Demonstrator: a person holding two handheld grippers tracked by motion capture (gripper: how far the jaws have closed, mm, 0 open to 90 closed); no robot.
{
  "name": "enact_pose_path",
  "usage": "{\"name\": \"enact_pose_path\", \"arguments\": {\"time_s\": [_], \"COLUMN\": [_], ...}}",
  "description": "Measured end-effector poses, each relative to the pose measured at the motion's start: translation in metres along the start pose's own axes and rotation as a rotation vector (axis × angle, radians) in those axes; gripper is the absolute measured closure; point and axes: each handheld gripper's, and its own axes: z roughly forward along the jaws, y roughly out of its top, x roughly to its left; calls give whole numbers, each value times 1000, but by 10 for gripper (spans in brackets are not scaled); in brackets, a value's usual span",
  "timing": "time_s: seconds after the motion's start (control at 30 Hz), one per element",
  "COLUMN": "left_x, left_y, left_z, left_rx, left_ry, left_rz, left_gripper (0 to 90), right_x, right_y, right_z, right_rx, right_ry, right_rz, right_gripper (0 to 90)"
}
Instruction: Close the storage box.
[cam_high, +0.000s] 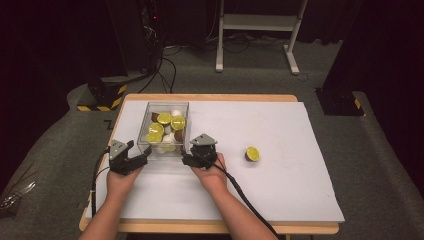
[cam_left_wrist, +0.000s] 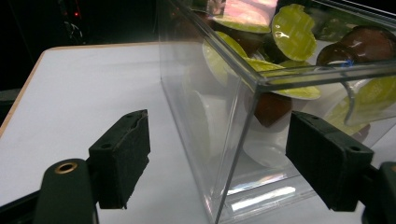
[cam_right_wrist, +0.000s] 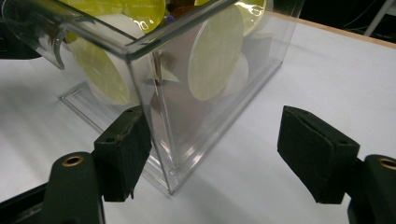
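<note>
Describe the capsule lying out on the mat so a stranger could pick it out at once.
Start at the pale mat covering the table, with a clear box of capsules at its near left, between the two grippers. Look right of the box, past the right gripper, to open mat. There lies the lone capsule, yellow-green lid and dark body, the one capsule outside the box.

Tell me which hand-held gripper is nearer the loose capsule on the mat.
Right. The right hand-held gripper sits at the clear box, left of the capsule; the left hand-held gripper is beyond the box's other corner.
</note>
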Motion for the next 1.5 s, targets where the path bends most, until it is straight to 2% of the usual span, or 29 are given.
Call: {"name": "enact_pose_path", "arguments": {"time_s": [0.1, 0.23, 0.3, 0.53, 0.57, 0.67, 0.8, 0.93, 0.97, 1.0, 1.03, 1.07, 1.13, 1.2, 1.23, 1.27, 1.3, 1.33, 1.4, 1.43, 1.47, 1.5], "left_x": [-1, -1, 0, -2, -2, -4, -6, -8, -9, -9, -10, -10, -12, -12, -13, -13, -13, -14, -14, -14, -14, -12], "left_y": [0, 0, -1, -2, -1, -1, -5, -10, -13, -13, -17, -17, -25, -29, -32, -32, -33, -37, -40, -40, -42, -42], "left_z": [5, 7, 9, 8, 5, 1, -16, -25, -32, -32, -39, -39, -48, -54, -55, -55, -55, -57, -58, -58, -57, -56], "left_rx": [-1, -2, 8, 10, 24, 33, 50, 79, 121, 121, 150, 150, 195, 222, 235, 235, 247, 258, 263, 263, 261, 289], "left_ry": [21, 26, 47, 55, 56, 48, 28, 20, 13, 13, 7, 7, 0, 15, 24, 24, 26, 37, 45, 45, 50, 51], "left_rz": [-13, -26, -28, -40, -21, -5, 30, 39, 58, 58, 72, 72, 92, 119, 116, 116, 124, 151, 154, 154, 142, 142], "left_gripper": [225, 225, 222, 242, 249, 241, 245, 247, 247, 249, 257, 262, 281, 286, 291, 288, 288, 285, 286, 286, 286, 283], "right_x": [-2, -2, -1, -1, 0, 1, 2, 0, -5, -5, -13, -13, -28, -39, -45, -45, -51, -64, -77, -77, -84, -98], "right_y": [2, 3, 4, 5, 4, 3, -2, -7, -12, -12, -17, -17, -26, -34, -38, -38, -42, -51, -61, -61, -66, -78], "right_z": [1, 3, 4, 5, 4, 1, -16, -30, -41, -41, -53, -53, -72, -85, -91, -91, -97, -108, -119, -119, -125, -135], "right_rx": [3, 3, 5, 9, 17, 19, -4, -12, -16, -16, -15, -15, -16, -15, -14, -14, -11, -5, 6, 6, 11, 24], "right_ry": [-4, -8, -14, -11, -9, 1, 32, 36, 34, 34, 26, 26, 14, -10, -22, -22, -35, -62, -92, -92, -108, -135], "right_rz": [9, 13, 10, 12, 9, -9, -30, -36, -47, -47, -51, -51, -43, -38, -32, -32, -31, -24, -10, -10, 2, 23], "right_gripper": [264, 262, 265, 270, 273, 273, 294, 308, 325, 325, 333, 333, 346, 346, 347, 347, 346, 346, 347, 347, 348, 349]}}
